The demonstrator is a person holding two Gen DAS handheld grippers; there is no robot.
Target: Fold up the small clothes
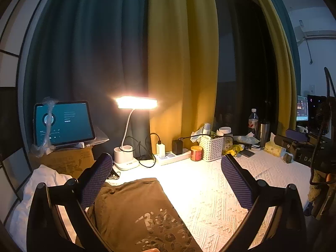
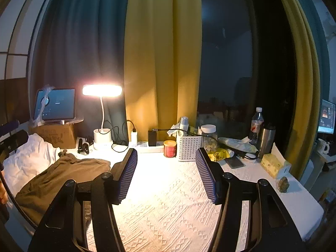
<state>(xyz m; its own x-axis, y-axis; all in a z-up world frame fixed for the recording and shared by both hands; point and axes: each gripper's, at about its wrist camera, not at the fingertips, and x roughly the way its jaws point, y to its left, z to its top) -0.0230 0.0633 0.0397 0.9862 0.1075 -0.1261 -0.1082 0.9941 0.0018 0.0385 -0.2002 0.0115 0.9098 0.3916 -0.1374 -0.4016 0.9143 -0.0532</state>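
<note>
A brown printed shirt lies folded on the white textured cloth. In the right wrist view it lies at the left. My left gripper is open and empty, held above the shirt's far end. My right gripper is open and empty above bare cloth, to the right of the shirt. The other gripper shows at the right edge of the left wrist view.
A lit desk lamp, tablet on a cardboard box, power strip, red tin, white basket, bottles and tissue box line the back. A white pillow lies left.
</note>
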